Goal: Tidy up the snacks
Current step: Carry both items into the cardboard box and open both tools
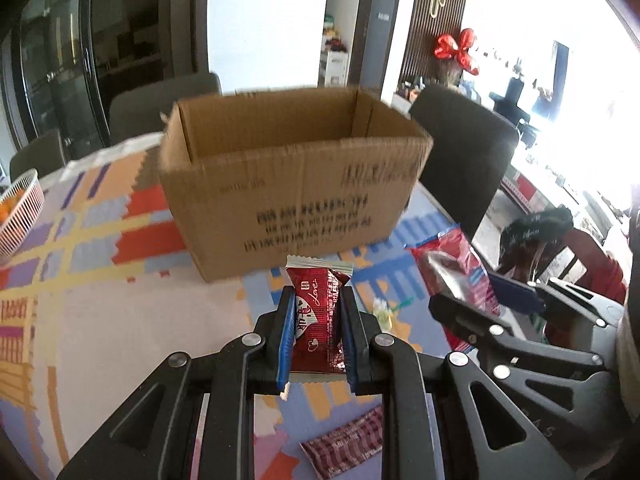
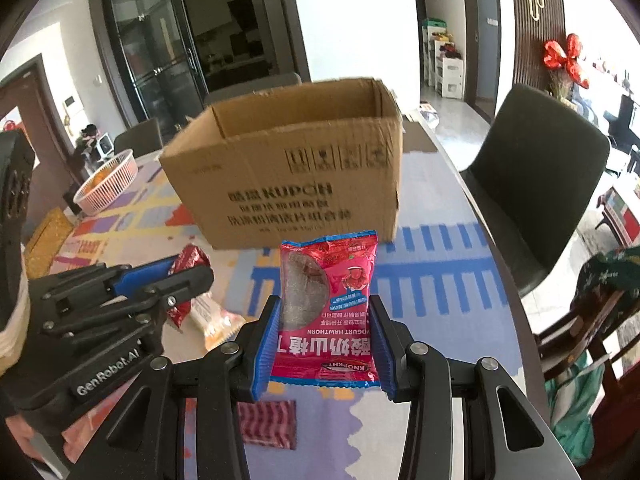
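Observation:
An open cardboard box (image 1: 288, 184) stands on the patterned tablecloth, its top open; it also fills the middle of the right wrist view as the cardboard box (image 2: 296, 184). My left gripper (image 1: 318, 300) is shut on a dark red snack packet (image 1: 318, 316), held above the table in front of the box. My right gripper (image 2: 325, 312) is shut on a pink yogurt hawthorn bag (image 2: 330, 312), also lifted before the box. The right gripper with its bag shows at the right of the left wrist view (image 1: 460, 280); the left gripper appears at the left of the right wrist view (image 2: 176, 276).
A checked red packet (image 1: 344, 446) lies on the cloth below the grippers, and a pale wrapped snack (image 2: 212, 320) lies beside it. A white basket (image 2: 106, 184) with orange items stands at the far left. Dark chairs (image 2: 536, 184) surround the table's right edge.

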